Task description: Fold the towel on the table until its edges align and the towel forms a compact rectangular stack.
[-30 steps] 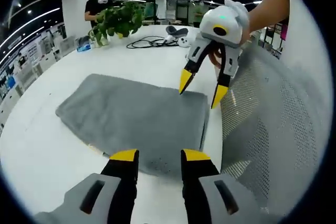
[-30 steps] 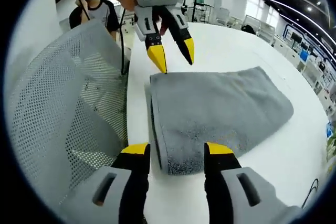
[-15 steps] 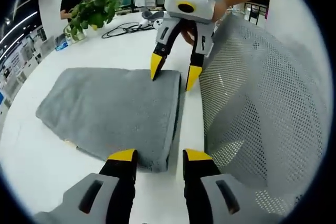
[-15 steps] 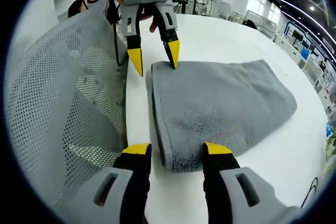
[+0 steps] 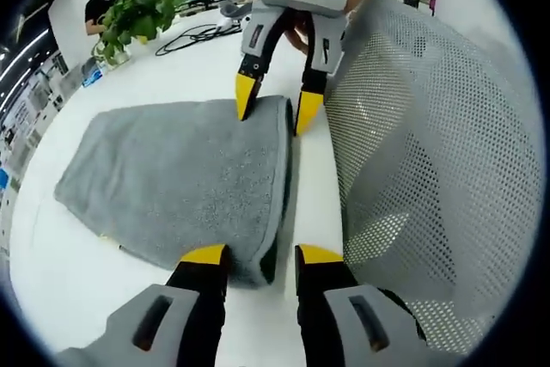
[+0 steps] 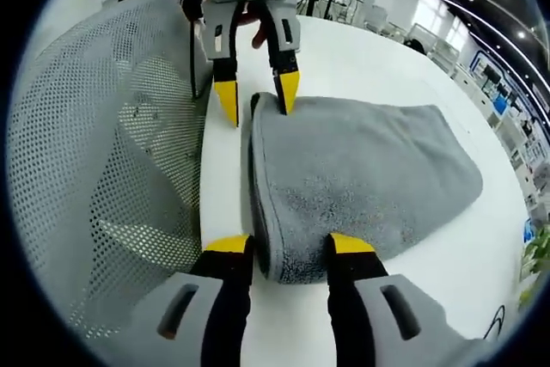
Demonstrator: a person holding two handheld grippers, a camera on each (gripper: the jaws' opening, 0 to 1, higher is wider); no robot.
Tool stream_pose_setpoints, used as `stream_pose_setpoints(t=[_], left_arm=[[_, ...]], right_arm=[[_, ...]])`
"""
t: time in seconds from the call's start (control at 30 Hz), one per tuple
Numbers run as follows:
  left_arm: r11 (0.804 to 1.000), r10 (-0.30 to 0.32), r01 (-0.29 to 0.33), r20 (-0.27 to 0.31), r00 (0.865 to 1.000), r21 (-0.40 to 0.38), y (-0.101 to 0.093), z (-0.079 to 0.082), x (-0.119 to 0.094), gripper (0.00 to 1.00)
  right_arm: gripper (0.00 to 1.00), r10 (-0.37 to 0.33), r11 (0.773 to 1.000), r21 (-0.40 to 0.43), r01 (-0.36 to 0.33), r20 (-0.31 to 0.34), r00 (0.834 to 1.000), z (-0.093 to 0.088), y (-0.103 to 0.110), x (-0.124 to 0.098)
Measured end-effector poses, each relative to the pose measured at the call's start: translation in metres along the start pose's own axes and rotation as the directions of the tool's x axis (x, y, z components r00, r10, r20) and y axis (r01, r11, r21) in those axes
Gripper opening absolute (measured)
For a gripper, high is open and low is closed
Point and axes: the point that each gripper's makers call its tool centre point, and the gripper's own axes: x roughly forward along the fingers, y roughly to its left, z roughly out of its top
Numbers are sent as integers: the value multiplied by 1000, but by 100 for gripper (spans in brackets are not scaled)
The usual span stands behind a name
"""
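Fingers (image 5: 204, 257) of both the left gripper (image 5: 258, 257) and right gripper (image 6: 280, 247) are spread astride the folded gray towel's (image 5: 180, 178) edge at 6 o'clock on the white tabletop (image 5: 198, 66).

Light: bright and even, from ceiling strips and spots overhead.
Glare: the white table (image 5: 202, 62) washed out beyond the claw tips.
Shadows: soft, thin under the towel (image 6: 361, 178) fold between the claws.
Distortion: strong fisheye bending at the edges.
Focus: the centre was sharp, the far background soft.
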Motion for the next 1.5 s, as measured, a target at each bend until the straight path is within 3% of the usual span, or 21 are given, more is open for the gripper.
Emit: stream_pose_setpoints(t=[0.13, 0.3, 0.37, 0.4, 0.5, 0.7, 0.83, 0.93, 1.1, 1.33, 1.5], left_arm=[[998, 2, -1, 18, 1000, -58, 6, -1, 0, 23], [998, 30, -30, 4, 1000, -51, 8, -1, 2, 16], [987, 36, -34, 14, 999, -156, 9, 2, 3, 11], [985, 27, -23, 21, 999, -170, 7, 4, 3, 10], [990, 28, -26, 16, 999, -140, 4, 5, 3, 8], [989, -2, 2, 5, 1000, -151, -6, 8, 3, 7], [994, -57, 55, -15, 998, -94, -17, 10, 2, 18], [997, -65, 64, -19, 998, -52, -22, 10, 1, 25], [995, -22, 19, -27, 999, -95, -20, 15, 4, 25], [981, 58, -61, -21, 998, -182, -5, 16, 7, 10], [957, 46, -36, 26, 999, -287, -1, 14, 4, 5]], right_arm=[[26, -1, 1000, 25, 1, -10, 1000, -1, -2, 2], [20, -8, 999, 37, 9, -16, 1000, -1, -3, 4], [15, -15, 1000, 27, 15, -26, 1000, -1, -4, 5], [13, -14, 1000, 18, 15, -34, 999, -1, -4, 4], [10, 5, 999, 50, -3, -36, 999, 0, -3, 2], [7, 52, 990, 135, -46, -41, 998, -1, 3, -1], [7, 51, 987, 155, -44, -40, 998, -2, 3, -1], [7, 53, 986, 162, -45, -44, 998, -3, 3, -1], [7, 49, 984, 176, -40, -45, 998, -3, 4, -1], [7, 47, 981, 193, -38, -46, 998, -3, 6, -1], [7, 55, 981, 188, -46, -40, 998, -2, 10, -2]])
